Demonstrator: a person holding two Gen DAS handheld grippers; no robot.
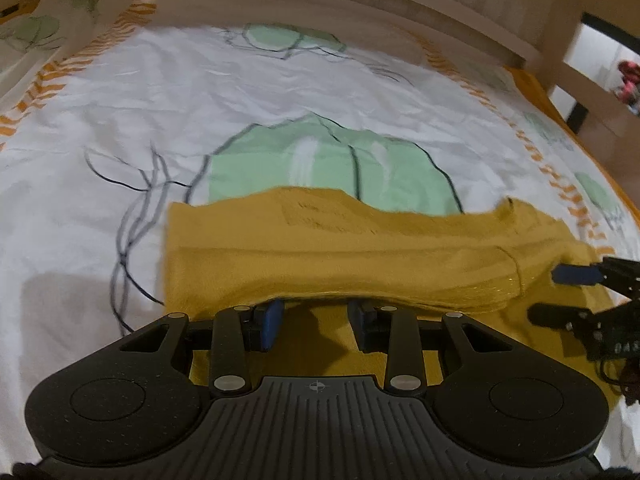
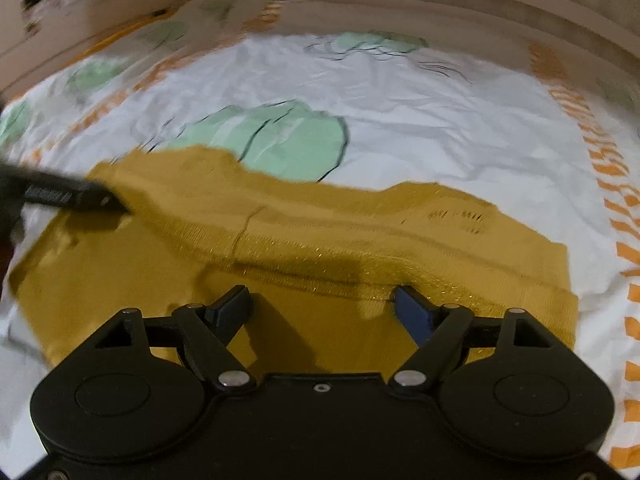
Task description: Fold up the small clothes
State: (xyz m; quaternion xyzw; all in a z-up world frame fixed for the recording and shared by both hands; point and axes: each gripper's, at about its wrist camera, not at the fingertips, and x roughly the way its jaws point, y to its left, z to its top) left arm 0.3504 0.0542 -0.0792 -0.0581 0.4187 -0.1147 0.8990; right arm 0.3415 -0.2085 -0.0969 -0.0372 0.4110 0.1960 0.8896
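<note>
One mustard garment [image 1: 320,248] — folded, long axis left–right

Printed white bedsheet [image 1: 280,92], wooden bed frame [image 1: 440,20]

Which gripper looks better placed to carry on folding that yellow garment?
Hedged: left. The left gripper has the yellow garment's folded edge draped over its fingertips; the right gripper stands open, holding nothing.
</note>
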